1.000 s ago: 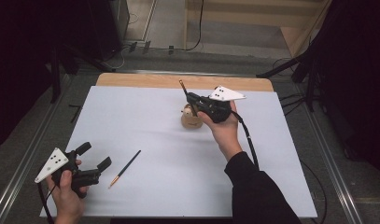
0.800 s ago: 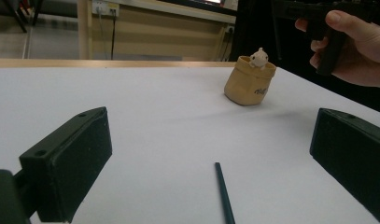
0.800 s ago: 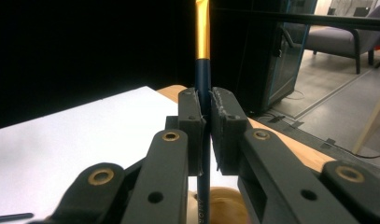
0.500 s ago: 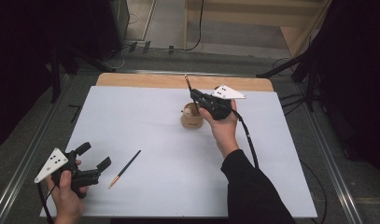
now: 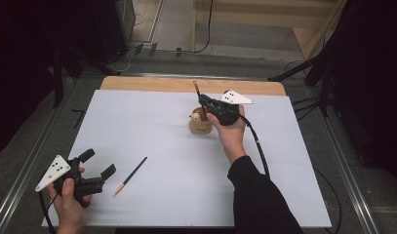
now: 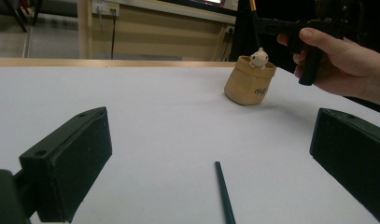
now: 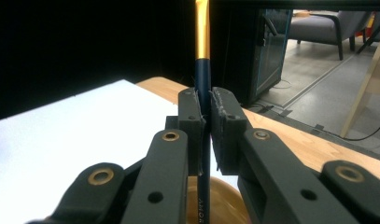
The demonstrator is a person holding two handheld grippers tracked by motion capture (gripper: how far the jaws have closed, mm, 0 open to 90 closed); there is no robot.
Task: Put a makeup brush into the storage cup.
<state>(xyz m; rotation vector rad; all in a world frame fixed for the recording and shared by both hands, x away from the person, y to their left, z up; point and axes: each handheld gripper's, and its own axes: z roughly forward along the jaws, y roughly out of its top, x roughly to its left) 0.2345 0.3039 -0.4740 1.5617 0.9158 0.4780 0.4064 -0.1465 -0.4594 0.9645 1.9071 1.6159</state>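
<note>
A tan cup-shaped holder [image 5: 201, 126] with a small pale figure on its rim stands on the white mat at the back middle. Just above it my right gripper [image 5: 202, 100] is shut on a dark-blue brush [image 5: 196, 89] with a gold ferrule, held nearly upright. In the right gripper view the pads [image 7: 192, 116] pinch the brush handle [image 7: 202, 56], and the holder [image 7: 220, 200] lies right below. My left gripper [image 5: 99, 163] rests open at the front left. A second dark brush [image 5: 130, 176] lies flat on the mat just right of it, and its tip end [image 6: 224, 191] points between the open jaws.
The white mat [image 5: 152, 126] covers most of a wooden table, and a bare wooden strip [image 5: 152, 84] runs along the far edge. Metal rails flank the table on both sides. Dark stands and cables crowd the floor behind.
My right hand has shifted a little and sunk toward the holder, and the held brush now stands more upright. The left gripper and the lying brush have not moved.
</note>
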